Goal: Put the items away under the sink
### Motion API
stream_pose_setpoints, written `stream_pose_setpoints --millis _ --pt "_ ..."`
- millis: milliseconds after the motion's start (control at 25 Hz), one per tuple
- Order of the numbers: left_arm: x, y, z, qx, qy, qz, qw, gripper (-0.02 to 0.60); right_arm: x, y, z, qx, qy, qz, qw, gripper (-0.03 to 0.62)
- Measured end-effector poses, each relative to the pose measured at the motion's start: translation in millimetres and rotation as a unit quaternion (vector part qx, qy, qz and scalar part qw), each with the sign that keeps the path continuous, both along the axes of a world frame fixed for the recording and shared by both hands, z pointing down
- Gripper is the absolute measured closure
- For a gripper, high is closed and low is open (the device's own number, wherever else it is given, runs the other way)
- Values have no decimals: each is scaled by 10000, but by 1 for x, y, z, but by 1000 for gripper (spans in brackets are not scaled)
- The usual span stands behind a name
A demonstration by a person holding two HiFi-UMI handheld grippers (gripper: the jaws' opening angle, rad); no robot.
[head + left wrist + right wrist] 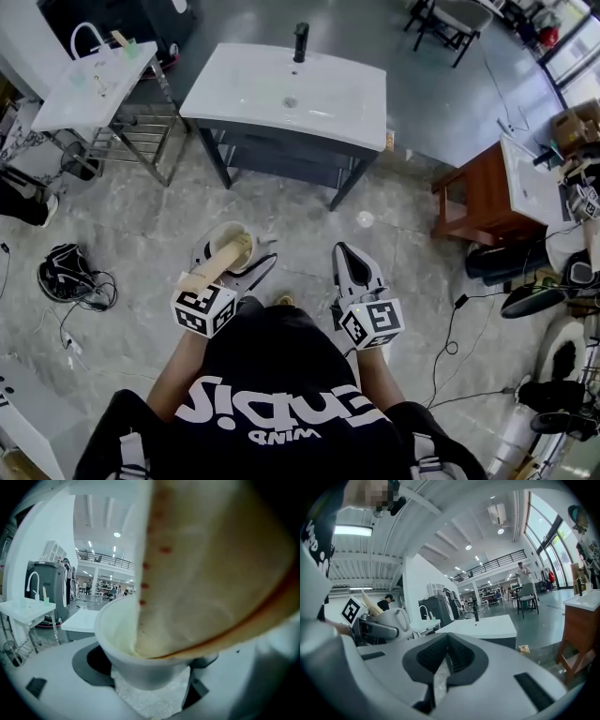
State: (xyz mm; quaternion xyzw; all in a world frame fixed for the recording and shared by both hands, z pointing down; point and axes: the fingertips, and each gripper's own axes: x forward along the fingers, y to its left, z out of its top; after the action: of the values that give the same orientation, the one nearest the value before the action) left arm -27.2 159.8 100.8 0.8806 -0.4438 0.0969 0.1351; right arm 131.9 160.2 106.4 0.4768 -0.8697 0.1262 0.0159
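Currently held: a white mug point(217, 234) with a wooden board point(221, 262) leaning out of it.
Left tongs point(236, 269): pinching the mug low down, over the floor, close to the person's chest.
Right tongs point(349, 259): pressed together, empty.
Sink point(291, 89): ahead, well apart from both tongs.

Both forearms held forward at waist level; left gripper point(235, 256) jaws clamped on a cup point(223, 233); right gripper point(344, 252) jaws together, empty

White mug point(221, 234) gripped upright, tan wooden board point(217, 264) leaning inside.
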Motion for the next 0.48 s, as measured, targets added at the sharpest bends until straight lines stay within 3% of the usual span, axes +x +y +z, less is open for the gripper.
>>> stream_pose_setpoints --millis 480 --pt "11 -64 2 83 -58 210 9997 114 7 -54 7 -122 13 229 9997 576"
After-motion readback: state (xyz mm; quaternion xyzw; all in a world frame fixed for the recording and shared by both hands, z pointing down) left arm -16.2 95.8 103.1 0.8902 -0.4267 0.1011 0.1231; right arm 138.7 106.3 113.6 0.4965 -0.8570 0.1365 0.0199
